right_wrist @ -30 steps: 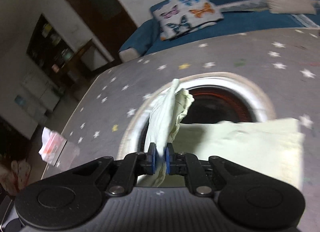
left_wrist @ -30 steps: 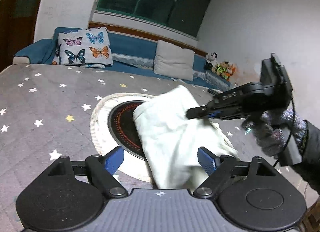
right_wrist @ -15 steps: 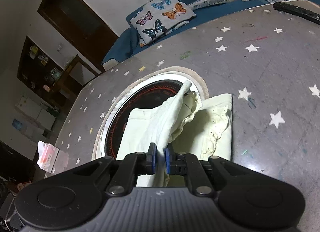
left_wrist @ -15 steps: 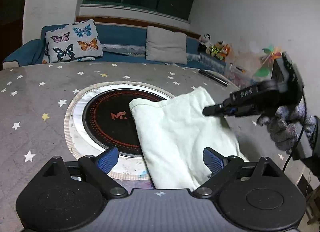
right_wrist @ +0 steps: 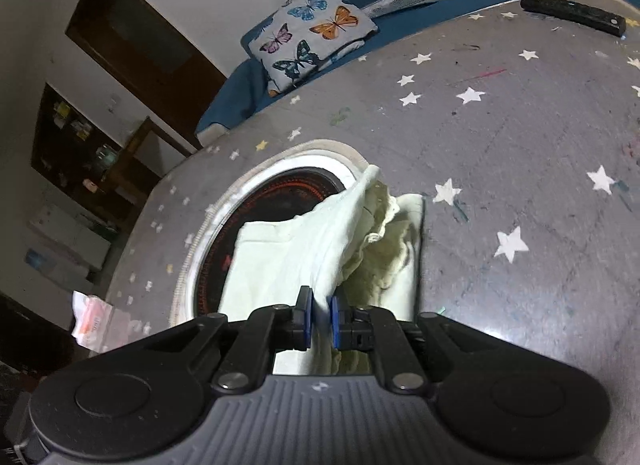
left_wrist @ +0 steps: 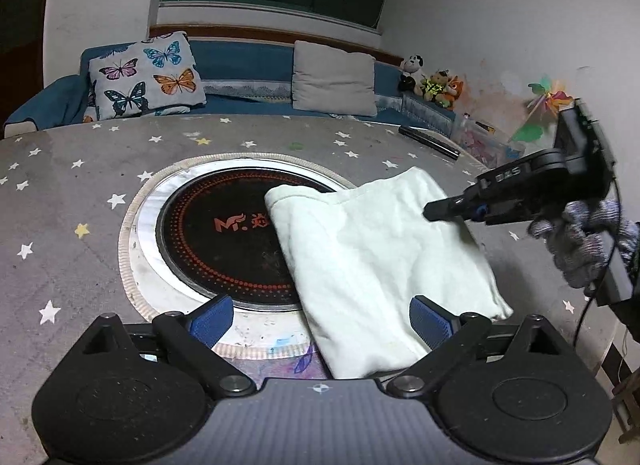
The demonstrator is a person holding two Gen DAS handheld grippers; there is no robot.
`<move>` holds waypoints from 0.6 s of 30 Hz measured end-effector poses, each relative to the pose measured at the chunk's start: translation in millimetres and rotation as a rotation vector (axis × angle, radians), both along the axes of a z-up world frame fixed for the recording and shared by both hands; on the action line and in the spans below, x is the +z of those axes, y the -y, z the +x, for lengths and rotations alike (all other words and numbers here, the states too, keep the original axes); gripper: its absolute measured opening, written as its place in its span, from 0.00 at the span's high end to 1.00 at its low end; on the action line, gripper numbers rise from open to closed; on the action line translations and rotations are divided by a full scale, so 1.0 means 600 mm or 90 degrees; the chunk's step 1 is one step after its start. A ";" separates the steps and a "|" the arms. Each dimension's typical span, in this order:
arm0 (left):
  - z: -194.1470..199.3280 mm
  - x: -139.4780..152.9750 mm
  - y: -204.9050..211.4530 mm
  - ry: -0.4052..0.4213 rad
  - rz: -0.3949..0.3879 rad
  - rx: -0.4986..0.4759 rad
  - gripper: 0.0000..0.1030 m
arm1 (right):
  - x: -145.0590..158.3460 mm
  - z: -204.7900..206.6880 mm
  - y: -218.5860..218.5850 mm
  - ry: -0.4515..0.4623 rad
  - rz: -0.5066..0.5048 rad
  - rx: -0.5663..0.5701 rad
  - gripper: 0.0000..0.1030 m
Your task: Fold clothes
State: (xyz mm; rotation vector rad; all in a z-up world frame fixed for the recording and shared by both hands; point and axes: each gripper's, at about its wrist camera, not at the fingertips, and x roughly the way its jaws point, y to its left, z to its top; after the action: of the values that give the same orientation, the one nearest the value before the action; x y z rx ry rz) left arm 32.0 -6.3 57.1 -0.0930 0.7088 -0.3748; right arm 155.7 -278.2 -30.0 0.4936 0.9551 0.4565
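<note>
A pale cream garment (left_wrist: 380, 257) lies folded on the grey starred table, partly over the round black hotplate (left_wrist: 224, 233). In the left wrist view my left gripper (left_wrist: 320, 319) stands open, its blue pads wide apart over the garment's near end and not pressing it. My right gripper (left_wrist: 434, 212) reaches in from the right, held by a gloved hand (left_wrist: 580, 241), its tip at the cloth's right edge. In the right wrist view the right gripper (right_wrist: 320, 323) is shut on a raised fold of the garment (right_wrist: 320, 241); a frilly hem shows to the right of that fold.
A dark remote (left_wrist: 430, 141) lies near the table's far right edge. Behind the table runs a blue sofa with a butterfly cushion (left_wrist: 146, 81), a grey cushion (left_wrist: 334, 79) and plush toys (left_wrist: 432, 81). A plastic packet (right_wrist: 100, 323) lies beyond the table's left edge.
The right gripper carried its fold of cloth across to the right and lower, so the garment now lies flatter and doubled. The left gripper's pads spread a little wider.
</note>
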 end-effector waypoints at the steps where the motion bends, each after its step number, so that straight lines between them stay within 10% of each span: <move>1: 0.001 -0.001 0.001 -0.001 0.000 0.001 0.06 | 0.005 -0.002 0.000 0.007 -0.001 0.005 0.92; 18: -0.002 -0.028 0.039 0.014 0.067 -0.057 0.18 | 0.028 -0.076 0.022 0.053 -0.053 0.004 0.80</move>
State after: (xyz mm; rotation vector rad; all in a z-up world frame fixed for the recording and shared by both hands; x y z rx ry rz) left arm 30.9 -29.8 40.3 0.0425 0.7115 -0.4220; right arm 110.4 -291.1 -13.1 0.3936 0.8923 0.4386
